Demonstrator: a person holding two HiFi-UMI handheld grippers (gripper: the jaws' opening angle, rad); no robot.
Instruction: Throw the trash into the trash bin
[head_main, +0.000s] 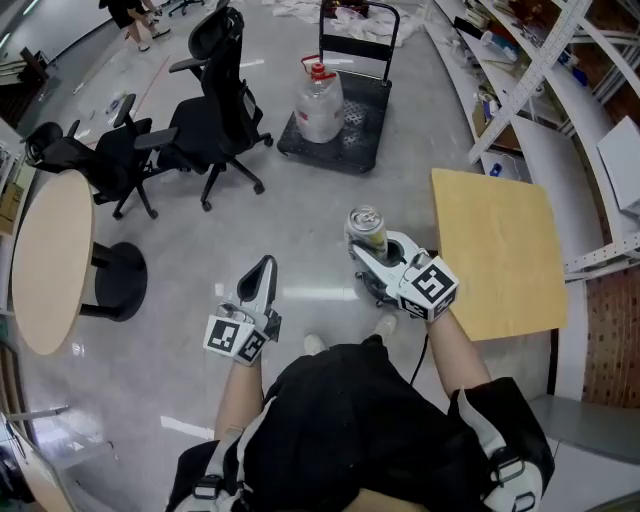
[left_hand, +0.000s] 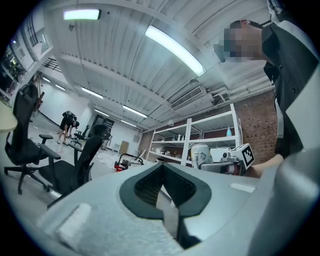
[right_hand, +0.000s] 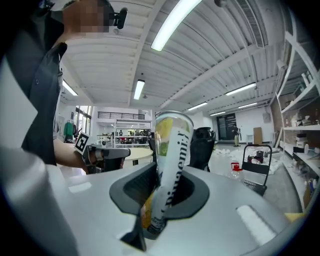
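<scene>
A crushed drink can (head_main: 367, 231) with yellow and white print stands upright between the jaws of my right gripper (head_main: 368, 256), which is shut on its lower part. In the right gripper view the can (right_hand: 172, 155) rises out of the dark pads (right_hand: 135, 187), leaning slightly right. My left gripper (head_main: 264, 268) hangs to the left of it over the floor, jaws together and nothing in them. Its pads (left_hand: 145, 187) meet at the tip in the left gripper view, where the can (left_hand: 200, 155) also shows at the right.
Two black office chairs (head_main: 215, 110) (head_main: 100, 160) stand ahead on the left beside a round wooden table (head_main: 50, 260). A black cart (head_main: 365, 130) carries a water jug (head_main: 320, 105). A plywood board (head_main: 500, 250) lies at the right, by white shelving (head_main: 545, 60).
</scene>
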